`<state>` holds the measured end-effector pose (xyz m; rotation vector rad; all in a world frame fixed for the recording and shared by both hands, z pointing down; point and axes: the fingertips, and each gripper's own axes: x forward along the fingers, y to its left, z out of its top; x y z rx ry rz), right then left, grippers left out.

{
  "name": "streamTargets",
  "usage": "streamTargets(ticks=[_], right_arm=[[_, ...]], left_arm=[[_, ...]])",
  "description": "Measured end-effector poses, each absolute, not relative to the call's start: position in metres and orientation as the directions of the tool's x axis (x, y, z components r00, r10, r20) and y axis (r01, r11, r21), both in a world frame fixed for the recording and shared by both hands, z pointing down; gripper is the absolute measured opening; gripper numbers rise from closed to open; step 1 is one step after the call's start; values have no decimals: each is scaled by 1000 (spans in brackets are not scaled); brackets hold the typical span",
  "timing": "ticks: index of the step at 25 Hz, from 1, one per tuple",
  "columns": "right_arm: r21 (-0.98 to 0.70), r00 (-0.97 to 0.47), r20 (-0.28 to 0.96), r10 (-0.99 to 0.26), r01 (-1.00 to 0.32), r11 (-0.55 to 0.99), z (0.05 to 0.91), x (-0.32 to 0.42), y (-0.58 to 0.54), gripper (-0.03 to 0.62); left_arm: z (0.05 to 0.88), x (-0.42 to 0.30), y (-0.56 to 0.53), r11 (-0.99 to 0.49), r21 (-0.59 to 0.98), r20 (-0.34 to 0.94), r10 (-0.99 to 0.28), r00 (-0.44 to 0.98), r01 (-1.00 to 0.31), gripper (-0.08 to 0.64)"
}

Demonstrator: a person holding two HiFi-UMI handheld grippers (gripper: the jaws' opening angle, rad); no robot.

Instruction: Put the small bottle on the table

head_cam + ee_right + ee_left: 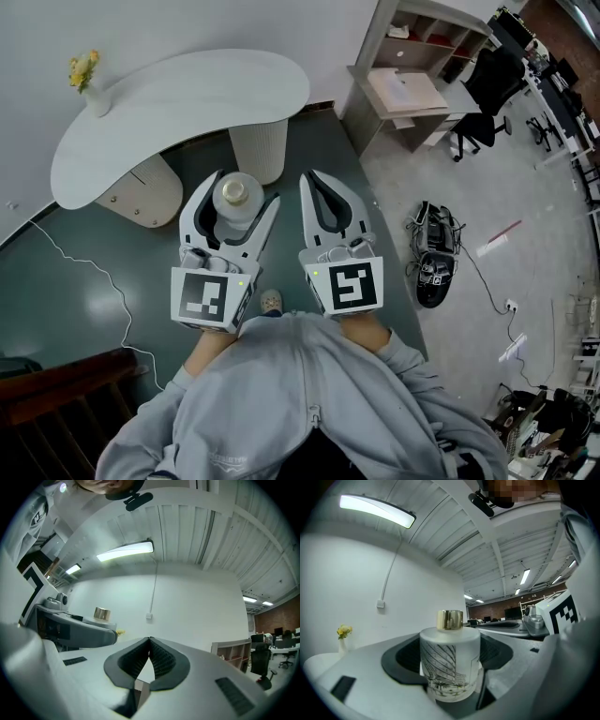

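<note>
Above the dark floor, just short of the white table [178, 103], the left gripper [244, 192] is grasping the small bottle [450, 667]. Its pads are pressing the frosted body from both sides, keeping the gold cap up, probably so the bottle can be stood down directly. The bottle is sitting deep between the jaws, in the air; the table is lying farther off, to the left. The right gripper [309, 180] is hovering alongside on the right, clenched on nothing.
</note>
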<state>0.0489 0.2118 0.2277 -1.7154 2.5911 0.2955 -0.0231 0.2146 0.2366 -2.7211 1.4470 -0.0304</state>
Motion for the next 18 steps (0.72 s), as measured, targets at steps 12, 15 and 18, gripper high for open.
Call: streamTargets(ticks=[12, 15, 18], right_arm=[[169, -354, -98, -930, -927, 335, 239, 34, 162, 26], [162, -354, -90, -931, -928, 337, 240, 33, 156, 26], [158, -360, -87, -929, -926, 344, 242, 31, 149, 26]], left_arm=[[243, -43, 161, -591, -49, -4, -806, 592, -805, 334], [244, -44, 155, -595, -39, 1, -803, 596, -802, 334], [248, -44, 149, -594, -32, 4, -804, 595, -803, 334]])
